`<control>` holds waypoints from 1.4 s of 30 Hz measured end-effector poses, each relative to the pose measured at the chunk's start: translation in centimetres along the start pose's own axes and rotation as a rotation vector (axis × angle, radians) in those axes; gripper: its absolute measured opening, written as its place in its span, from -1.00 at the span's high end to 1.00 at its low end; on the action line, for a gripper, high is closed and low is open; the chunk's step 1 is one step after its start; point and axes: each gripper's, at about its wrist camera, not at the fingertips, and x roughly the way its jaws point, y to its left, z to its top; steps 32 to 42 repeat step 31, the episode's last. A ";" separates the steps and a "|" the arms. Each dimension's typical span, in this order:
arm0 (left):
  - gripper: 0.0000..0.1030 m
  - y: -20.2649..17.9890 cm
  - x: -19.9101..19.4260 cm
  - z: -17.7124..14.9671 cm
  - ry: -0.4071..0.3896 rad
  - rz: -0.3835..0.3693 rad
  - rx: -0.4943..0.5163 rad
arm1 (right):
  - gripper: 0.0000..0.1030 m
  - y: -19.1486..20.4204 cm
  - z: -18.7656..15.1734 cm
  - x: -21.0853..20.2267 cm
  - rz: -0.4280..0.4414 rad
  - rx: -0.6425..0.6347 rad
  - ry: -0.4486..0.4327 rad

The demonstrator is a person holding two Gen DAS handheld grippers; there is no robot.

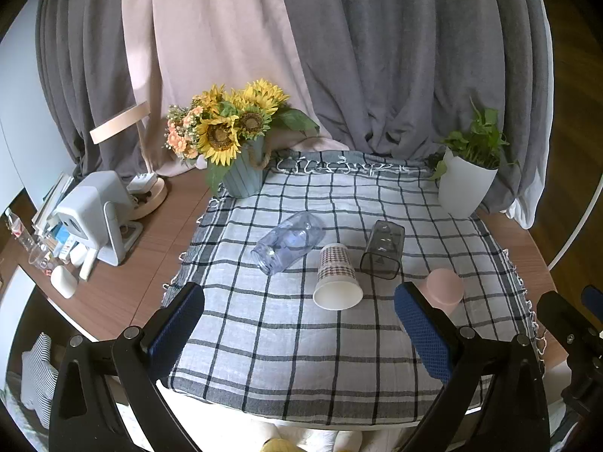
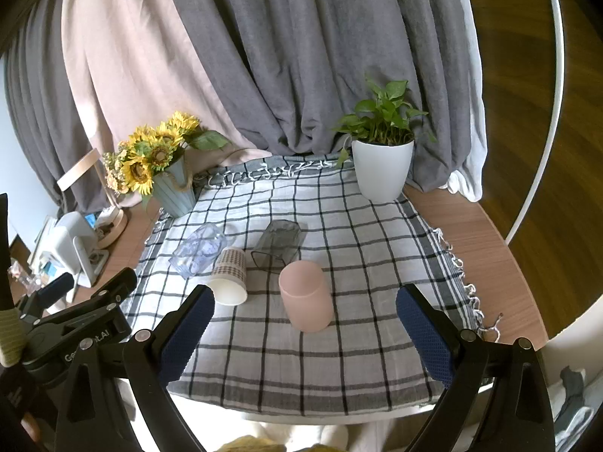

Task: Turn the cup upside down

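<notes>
Several cups rest on a checked cloth (image 1: pixel 286 346). A pink cup (image 2: pixel 306 295) stands upside down near the front; it also shows in the left wrist view (image 1: pixel 446 286), partly behind my finger. A patterned paper cup (image 1: pixel 337 277) (image 2: pixel 230 277), a clear bluish cup (image 1: pixel 288 241) (image 2: pixel 199 250) and a dark grey cup (image 1: pixel 382 250) (image 2: pixel 277 243) lie on their sides. My left gripper (image 1: pixel 299 324) is open and empty, in front of the paper cup. My right gripper (image 2: pixel 305 329) is open and empty, just in front of the pink cup.
A sunflower vase (image 1: pixel 241 173) stands at the cloth's back left and a white plant pot (image 1: pixel 465 186) at the back right. A lamp and a white device (image 1: pixel 96 214) with clutter sit on the wooden table at the left. Curtains hang behind.
</notes>
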 end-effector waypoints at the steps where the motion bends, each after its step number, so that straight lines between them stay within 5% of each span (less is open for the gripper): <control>1: -0.99 -0.1 0.0 0.0 0.000 0.001 0.000 | -0.89 0.0 0.0 0.0 0.000 0.000 -0.001; 42: -0.99 0.1 0.3 0.4 0.000 0.003 0.001 | -0.89 0.2 0.0 0.6 0.000 -0.001 0.004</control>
